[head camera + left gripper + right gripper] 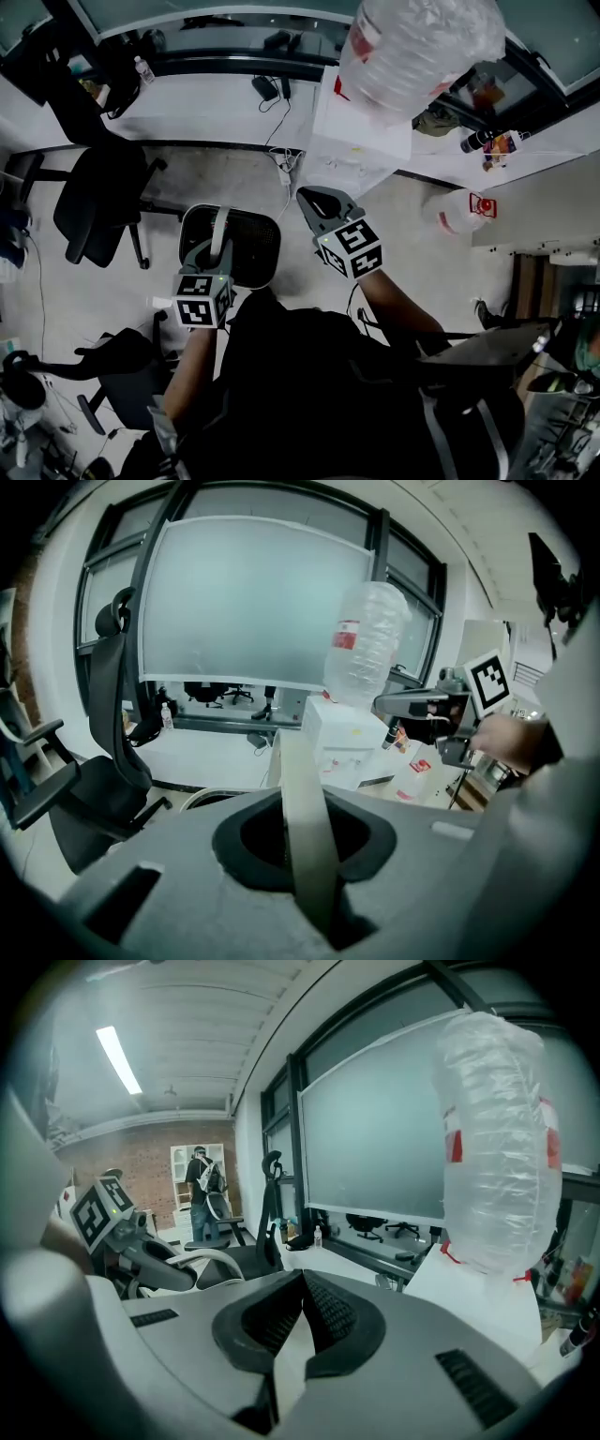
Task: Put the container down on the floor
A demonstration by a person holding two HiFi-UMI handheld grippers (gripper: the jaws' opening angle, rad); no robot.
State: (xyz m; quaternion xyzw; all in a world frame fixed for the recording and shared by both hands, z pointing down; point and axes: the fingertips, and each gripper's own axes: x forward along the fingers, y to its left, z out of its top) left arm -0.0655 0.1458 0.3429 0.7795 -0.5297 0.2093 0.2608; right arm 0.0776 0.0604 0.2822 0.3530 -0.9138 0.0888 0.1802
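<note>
The container is a round bin [246, 246] with a dark inside and a pale rim, seen from above in the head view, in front of the person. My left gripper [214, 246] is over its left side, shut on the bin's white handle strip [220, 228]. In the left gripper view that strip [302, 789] runs up between the jaws of my left gripper [302, 847], with a bit of the bin's rim [202, 799] below. My right gripper [312, 201] is just right of the bin, apart from it. In its own view the right gripper [300, 1283] has its tips together and holds nothing. Whether the bin's base touches the floor is hidden.
A black office chair [94, 197] stands left of the bin. Behind it are a white box [361, 141] bearing a large clear water bottle [422, 47], a white desk [216, 108] with cables, and a second bottle [455, 211] lying at the right. A person [204, 1185] stands far off.
</note>
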